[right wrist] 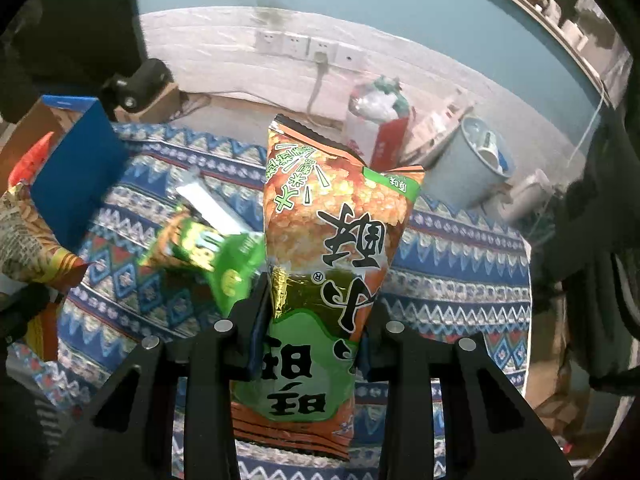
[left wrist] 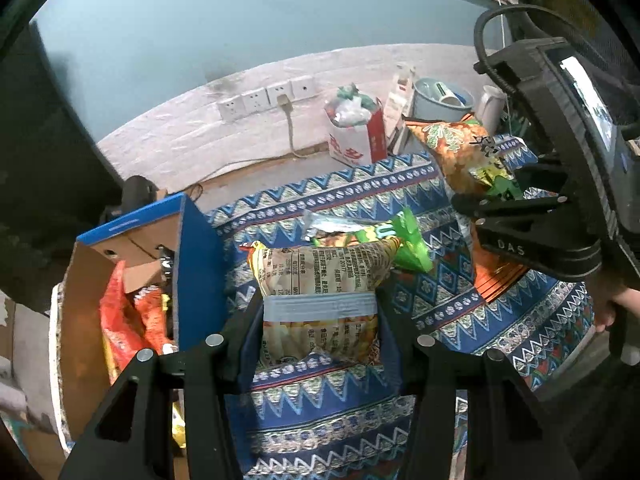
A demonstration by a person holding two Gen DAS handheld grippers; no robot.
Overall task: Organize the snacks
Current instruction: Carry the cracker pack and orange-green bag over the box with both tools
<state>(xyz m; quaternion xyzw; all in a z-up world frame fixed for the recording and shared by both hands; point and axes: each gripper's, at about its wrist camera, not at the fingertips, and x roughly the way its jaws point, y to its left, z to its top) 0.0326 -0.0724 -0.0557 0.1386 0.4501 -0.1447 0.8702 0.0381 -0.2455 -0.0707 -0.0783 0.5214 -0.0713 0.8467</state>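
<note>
Both tongs carry a snack above the patterned surface [left wrist: 460, 312]: the left tongs [left wrist: 320, 320] clamp a yellow bag [left wrist: 320, 272], the right tongs [right wrist: 310, 320] an orange-green bag [right wrist: 336, 240]. The carrying step is in hand; next, each bag should go over the blue-sided box [left wrist: 198, 264] and be let go inside.

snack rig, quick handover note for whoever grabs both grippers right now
Left gripper: shut on the beige snack bag, lifted above the patterned cloth.
Right gripper: shut on the orange-green snack bag, also lifted.
Done: several red-orange packets sit in the blue cardboard box.
Left: box both held bags, then the small green packet lying on the cloth.
</note>
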